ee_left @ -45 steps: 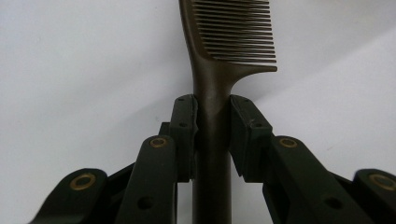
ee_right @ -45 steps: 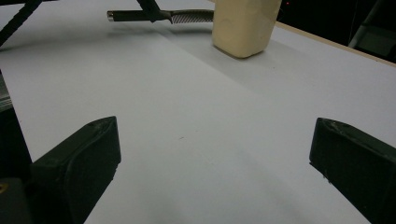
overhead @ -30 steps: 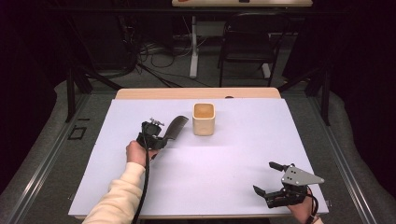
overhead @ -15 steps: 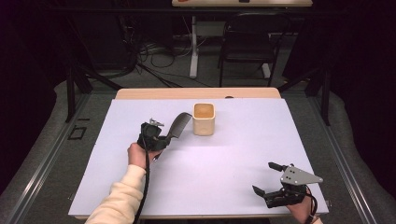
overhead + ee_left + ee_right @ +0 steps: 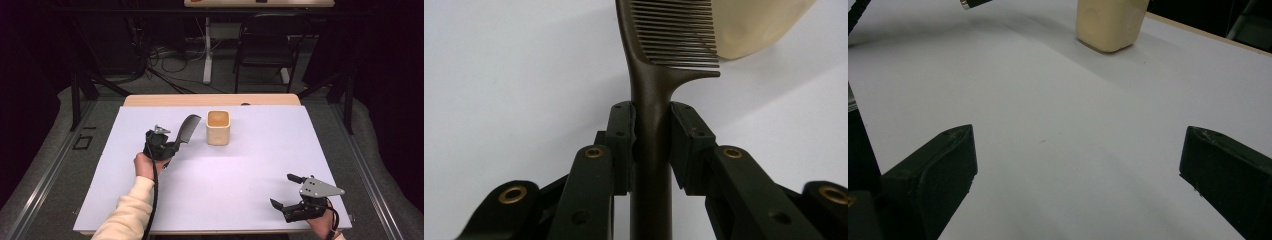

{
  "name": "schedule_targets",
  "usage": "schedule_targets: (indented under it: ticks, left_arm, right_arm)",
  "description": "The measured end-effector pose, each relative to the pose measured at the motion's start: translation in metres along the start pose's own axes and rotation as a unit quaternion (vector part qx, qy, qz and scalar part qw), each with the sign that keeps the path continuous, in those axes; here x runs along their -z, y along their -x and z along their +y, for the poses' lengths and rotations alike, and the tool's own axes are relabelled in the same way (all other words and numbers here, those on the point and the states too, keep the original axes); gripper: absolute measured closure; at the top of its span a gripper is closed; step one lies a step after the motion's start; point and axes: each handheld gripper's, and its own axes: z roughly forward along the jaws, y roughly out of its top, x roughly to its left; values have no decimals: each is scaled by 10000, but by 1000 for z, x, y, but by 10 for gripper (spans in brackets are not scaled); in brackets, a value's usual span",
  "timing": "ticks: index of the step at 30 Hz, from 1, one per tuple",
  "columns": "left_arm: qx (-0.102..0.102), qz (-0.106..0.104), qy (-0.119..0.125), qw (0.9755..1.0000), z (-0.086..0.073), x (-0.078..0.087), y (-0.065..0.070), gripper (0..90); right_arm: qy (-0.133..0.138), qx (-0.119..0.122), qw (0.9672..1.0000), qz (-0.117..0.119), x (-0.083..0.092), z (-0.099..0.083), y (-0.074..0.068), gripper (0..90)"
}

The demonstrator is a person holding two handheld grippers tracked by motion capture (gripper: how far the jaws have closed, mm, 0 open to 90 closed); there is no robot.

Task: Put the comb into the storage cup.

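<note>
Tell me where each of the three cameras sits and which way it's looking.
High view: above the near side of the table, looking forward and down; forearm, both hands.
Left gripper view: rides the left claw, looking along the comb it clamps; black jaws.
Right gripper view: rides the right claw, low over the table, jaws wide apart.
All three show the cream cup.

Dark brown plastic comb [image 5: 659, 75] with fine, evenly ruled teeth. Cream-yellow square cup [image 5: 218, 127], plain, unpatterned. Counter [image 5: 240, 165] covered in pale lavender-white sheet, plain; light wood edge along far side. Left hand-held gripper [image 5: 167, 146]: black, with brass-coloured rivets on the arms. Right hand-held gripper [image 5: 283, 191]: black, topped by a grey three-cornered plate. Sleeve [image 5: 127, 215] in cream knit. Floor grey; surroundings black.
</note>
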Motion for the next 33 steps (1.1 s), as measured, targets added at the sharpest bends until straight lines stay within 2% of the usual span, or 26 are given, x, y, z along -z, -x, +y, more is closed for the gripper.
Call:
schedule_targets:
  ticks: [1, 6, 8, 14, 18, 25, 33]
  left_arm:
    - [46, -3, 28, 10000, 0, 1, 0, 725]
    - [-8, -31, 235, 9997, 1, 6, -1, 725]
    - [34, -53, 289, 9996, 2, 6, -1, 725]
    - [47, -182, 427, 9989, 6, 9, 1, 725]
    - [83, -346, 519, 9980, 10, 10, 2, 725]
    - [-19, -455, 616, 9971, 17, 7, 12, 725]
    - [-35, -525, 794, 9955, 23, 9, 15, 725]
  right_arm:
    - [-2, 6, 10000, -2, 0, 0, 0, 14]
    - [2, 3, 10000, -8, 0, 0, 0, 11]
    - [10, -33, 10000, -15, -1, 0, 1, 11]
    - [13, -66, 10000, -3, 0, 0, 1, 10]
    - [-38, -100, 9999, 30, -2, 0, 1, 6]
    - [-7, -82, 10000, 56, -1, 0, 1, 6]
    - [24, -114, 9999, 74, 0, 1, 1, 6]
